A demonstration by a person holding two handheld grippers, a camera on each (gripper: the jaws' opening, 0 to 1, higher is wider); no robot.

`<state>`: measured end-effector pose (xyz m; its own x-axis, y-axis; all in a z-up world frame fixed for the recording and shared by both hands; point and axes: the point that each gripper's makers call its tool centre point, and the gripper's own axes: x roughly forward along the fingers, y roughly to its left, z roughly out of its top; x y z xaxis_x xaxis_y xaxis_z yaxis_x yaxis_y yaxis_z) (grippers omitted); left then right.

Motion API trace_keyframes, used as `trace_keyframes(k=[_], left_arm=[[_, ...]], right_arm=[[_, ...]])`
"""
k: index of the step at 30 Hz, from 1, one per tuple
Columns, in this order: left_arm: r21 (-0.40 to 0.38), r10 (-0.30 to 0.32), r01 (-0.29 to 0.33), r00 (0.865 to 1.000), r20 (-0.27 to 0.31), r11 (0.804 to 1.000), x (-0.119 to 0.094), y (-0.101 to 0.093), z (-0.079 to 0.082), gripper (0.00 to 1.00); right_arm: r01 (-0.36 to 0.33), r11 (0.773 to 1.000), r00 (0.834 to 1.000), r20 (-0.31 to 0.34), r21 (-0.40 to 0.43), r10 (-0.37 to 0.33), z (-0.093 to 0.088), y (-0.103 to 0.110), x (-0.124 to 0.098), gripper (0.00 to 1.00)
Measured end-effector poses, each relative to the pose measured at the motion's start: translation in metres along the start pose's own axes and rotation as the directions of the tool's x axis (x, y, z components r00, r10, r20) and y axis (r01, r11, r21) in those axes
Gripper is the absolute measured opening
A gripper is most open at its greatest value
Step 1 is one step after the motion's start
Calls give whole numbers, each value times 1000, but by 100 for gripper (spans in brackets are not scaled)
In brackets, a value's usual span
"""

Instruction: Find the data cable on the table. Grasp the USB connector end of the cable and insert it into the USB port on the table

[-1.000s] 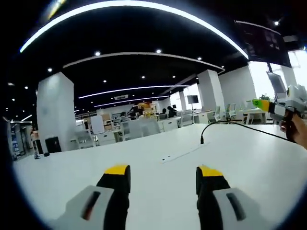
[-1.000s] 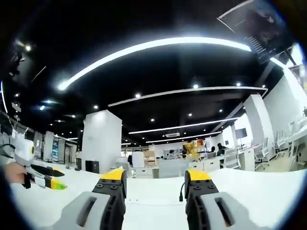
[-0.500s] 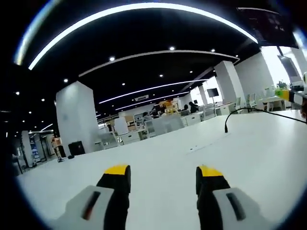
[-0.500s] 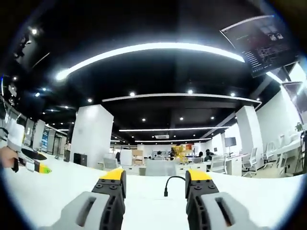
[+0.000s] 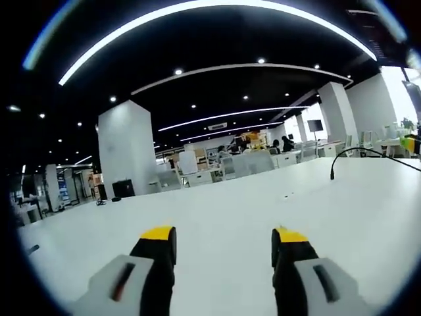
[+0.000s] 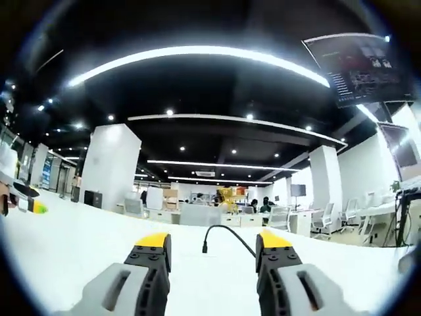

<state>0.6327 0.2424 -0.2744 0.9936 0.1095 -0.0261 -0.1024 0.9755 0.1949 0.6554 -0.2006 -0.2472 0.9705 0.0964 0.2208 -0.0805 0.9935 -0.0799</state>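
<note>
White table (image 5: 223, 204), one black cable (image 6: 223, 228), left tongs (image 5: 223, 234) and right tongs (image 6: 214, 238) spread

Big open-plan office. Far ahead of the left gripper (image 5: 223, 235), past the long white counter (image 5: 217, 204), stand rows of desks (image 5: 289, 158) and office chairs (image 5: 247, 163), with people (image 5: 287, 142) among them and a wall screen (image 5: 314, 125) behind. The black ceiling (image 5: 230, 39) carries long curved light strips (image 5: 197, 10) and recessed spotlights (image 5: 178, 71). A broad white square pillar (image 5: 125, 148) stands ahead-left. Ahead-right of the right gripper (image 6: 214, 238) are more white chairs (image 6: 322, 222), and high above them a ceiling-hung display (image 6: 355, 66).
</note>
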Motion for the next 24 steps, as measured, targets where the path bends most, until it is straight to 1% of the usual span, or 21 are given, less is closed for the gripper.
trace_keyframes(k=[4, 6, 7, 11, 19, 24], left_arm=[[5, 17, -17, 1000, -13, 1000, -1, 4, -2, 61], [1, 17, -17, 1000, -19, 1000, -2, 4, -3, 61], [8, 13, -13, 999, -34, 1000, -1, 2, -6, 61], [24, 2, -1, 998, -61, 1000, -1, -2, -12, 62], [21, 10, -9, 1000, -27, 1000, -3, -2, -1, 62], [28, 8, -8, 1000, -23, 1000, -2, -3, 1, 62]], right_arm=[[-14, 1000, 998, -64, -20, 13, -13, 4, 3, 53], [-23, 1000, 997, -71, -7, 22, -14, 5, 3, 53], [-25, 1000, 997, -71, 0, 25, -15, 5, 3, 53], [-19, 1000, 997, -81, 5, 19, -17, 2, 2, 53], [9, 1000, 999, -38, 9, -9, -8, -7, -1, 53], [8, 1000, 999, -32, 13, -7, -6, -7, -1, 53]])
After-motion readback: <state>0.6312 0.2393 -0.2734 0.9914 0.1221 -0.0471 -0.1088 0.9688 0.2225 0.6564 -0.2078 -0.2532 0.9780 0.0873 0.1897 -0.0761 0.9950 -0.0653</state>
